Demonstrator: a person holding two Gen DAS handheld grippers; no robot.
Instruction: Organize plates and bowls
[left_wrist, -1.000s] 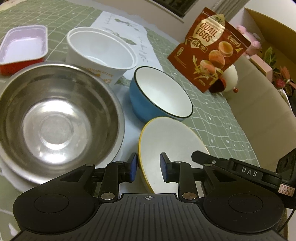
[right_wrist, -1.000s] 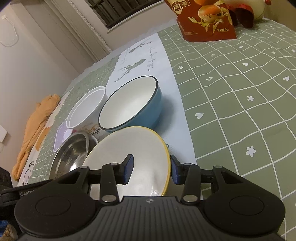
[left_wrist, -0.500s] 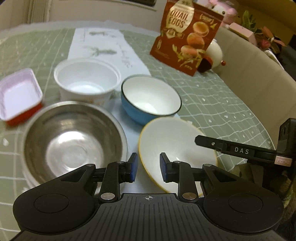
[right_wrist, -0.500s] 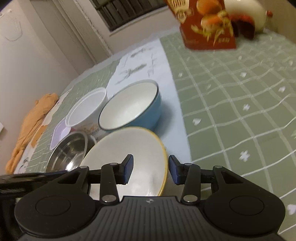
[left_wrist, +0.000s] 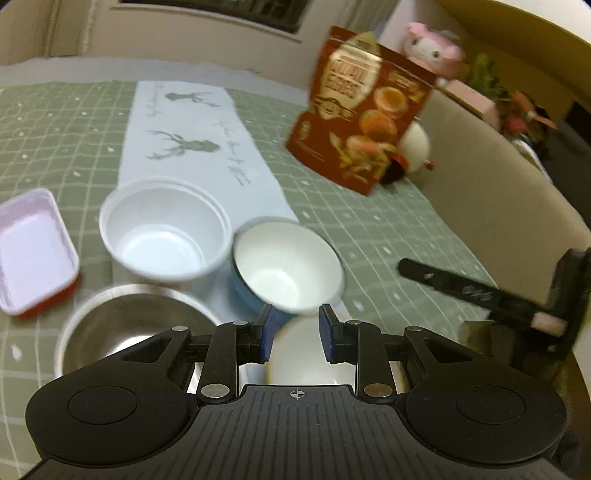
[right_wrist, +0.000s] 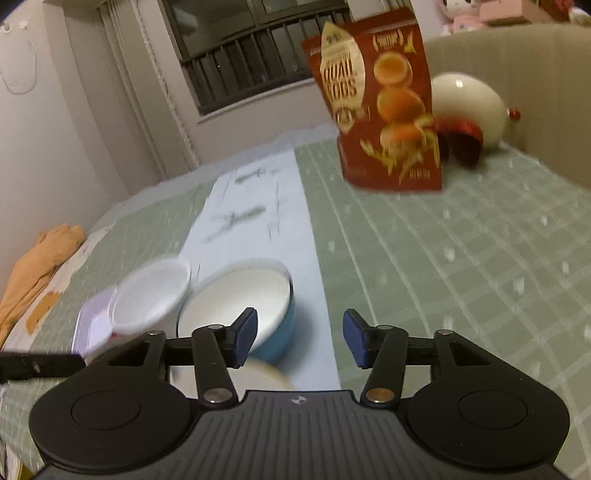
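Observation:
A blue bowl (left_wrist: 284, 273) with a white inside stands on the green checked cloth, with a white plastic bowl (left_wrist: 162, 229) to its left and a steel bowl (left_wrist: 125, 325) in front of that. A yellow-rimmed white plate (left_wrist: 299, 354) lies nearest, partly hidden behind my left gripper (left_wrist: 293, 334), which is open and empty above the plate's far edge. My right gripper (right_wrist: 300, 338) is open and empty, above the cloth just right of the blue bowl (right_wrist: 258, 306). The plate's rim (right_wrist: 271, 373) shows under its left finger. The white plastic bowl (right_wrist: 151, 295) is further left.
A red-and-white rectangular tray (left_wrist: 31, 251) lies at the left. A red quail-egg bag (left_wrist: 362, 110) stands at the back right, with a white round ornament (right_wrist: 465, 107) behind it. A white runner with deer prints (left_wrist: 192, 147) crosses the cloth. A padded wall (left_wrist: 498, 192) bounds the right side.
Both grippers have pulled back and tilted up, so the plate has dropped low in both views. The right gripper's fingers have spread wider. The dishes have not moved.

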